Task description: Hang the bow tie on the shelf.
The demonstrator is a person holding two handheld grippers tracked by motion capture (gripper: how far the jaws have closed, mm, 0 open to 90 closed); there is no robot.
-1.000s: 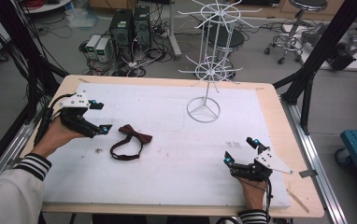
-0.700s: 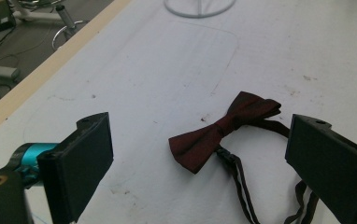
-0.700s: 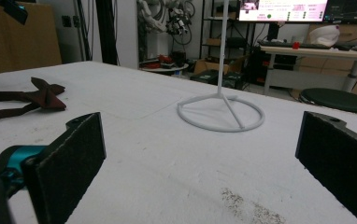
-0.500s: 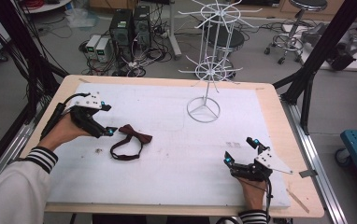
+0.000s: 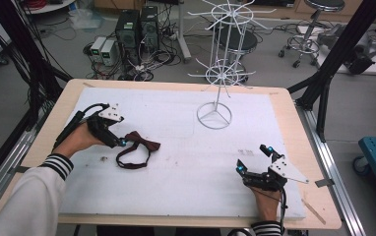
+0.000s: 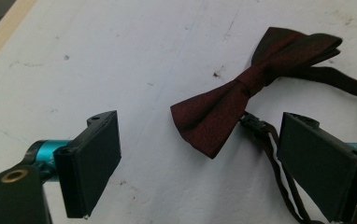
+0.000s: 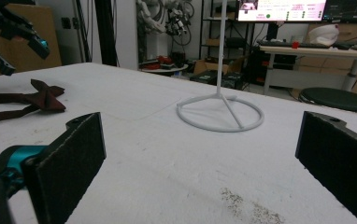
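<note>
A: Where is the dark red fabric bow tie (image 5: 141, 143) with its brown strap being seen?

B: It is lying flat on the white padded table cover (image 5: 186, 162), left of the white wire display stand (image 5: 215, 73).

A: How is the left gripper (image 5: 122, 142) being held?

B: Its jaws are being kept spread just beside the bow, nothing being pinched.

A: And the right gripper (image 5: 255, 160)?

B: It is being rested near the front edge, well apart, jaws spread wide on nothing.
</note>
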